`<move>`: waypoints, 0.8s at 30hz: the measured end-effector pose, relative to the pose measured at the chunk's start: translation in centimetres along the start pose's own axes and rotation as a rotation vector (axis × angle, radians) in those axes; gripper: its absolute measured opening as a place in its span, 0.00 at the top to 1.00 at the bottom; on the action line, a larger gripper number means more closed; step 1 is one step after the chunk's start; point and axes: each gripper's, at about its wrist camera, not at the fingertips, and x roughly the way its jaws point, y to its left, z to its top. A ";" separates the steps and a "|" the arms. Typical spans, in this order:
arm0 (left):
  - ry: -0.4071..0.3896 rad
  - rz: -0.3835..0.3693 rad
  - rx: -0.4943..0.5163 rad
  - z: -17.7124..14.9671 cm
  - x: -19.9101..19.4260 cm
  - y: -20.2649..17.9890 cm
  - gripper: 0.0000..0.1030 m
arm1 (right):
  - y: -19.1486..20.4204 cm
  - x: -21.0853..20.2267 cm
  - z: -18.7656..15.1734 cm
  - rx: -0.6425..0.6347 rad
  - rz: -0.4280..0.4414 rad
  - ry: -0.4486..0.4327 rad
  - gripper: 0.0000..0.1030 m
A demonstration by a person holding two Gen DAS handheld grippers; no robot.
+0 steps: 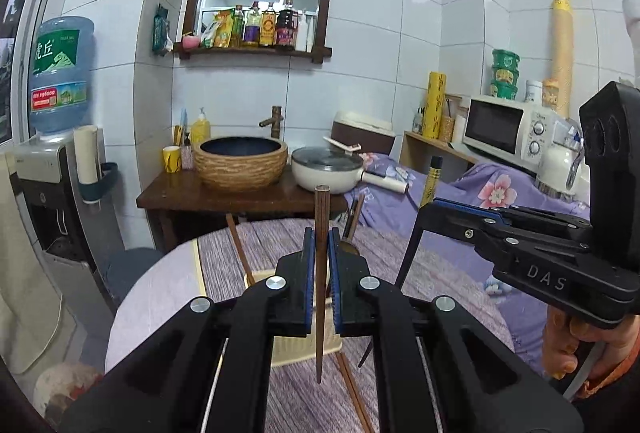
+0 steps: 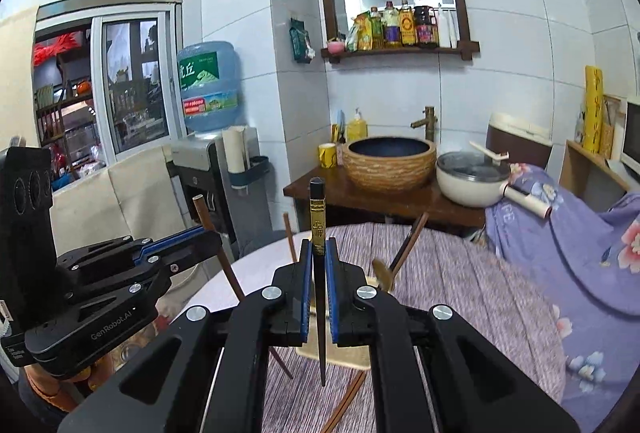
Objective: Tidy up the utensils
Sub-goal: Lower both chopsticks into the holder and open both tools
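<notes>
Utensils: a brown wooden chopstick [image 1: 321,273] stands upright, pinched in my left gripper [image 1: 321,265]; a black chopstick with a gold band [image 2: 319,273] stands upright, pinched in my right gripper [image 2: 319,269].
Left tool: closed tight on the brown stick, whose thin tip hangs below the pads.
Right tool: closed tight on the black stick, its tip also pointing down.
Other utensils: more brown chopsticks [image 1: 240,249] lean in a pale holder [image 1: 296,349] below my grippers; a spoon [image 2: 382,273] leans there too.
Surface: a round table [image 1: 160,293] with a purple striped mat [image 1: 400,253] over it; the holder stands on the mat.
Room: white tiled walls; a wooden counter [image 1: 180,197] holds a woven-look basin [image 1: 240,165] and a white pot [image 1: 326,169].
Left side: a water dispenser [image 1: 52,169] carrying a blue bottle.
Right side: a microwave [image 1: 504,127] behind a floral purple cloth [image 1: 496,189].
Above: a wood-framed mirror shelf [image 1: 260,49] with sauce bottles.
</notes>
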 end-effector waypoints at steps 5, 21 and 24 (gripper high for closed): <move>-0.052 0.032 -0.009 4.8 0.6 0.5 0.93 | -1.0 0.2 4.0 0.025 -0.015 -0.047 0.93; -0.026 0.160 -0.054 3.9 8.4 2.5 0.93 | -2.4 6.8 1.8 0.037 -0.109 -0.051 0.93; 0.014 0.158 -0.060 1.5 9.8 2.9 0.93 | -2.7 8.3 -0.4 0.053 -0.109 -0.005 0.93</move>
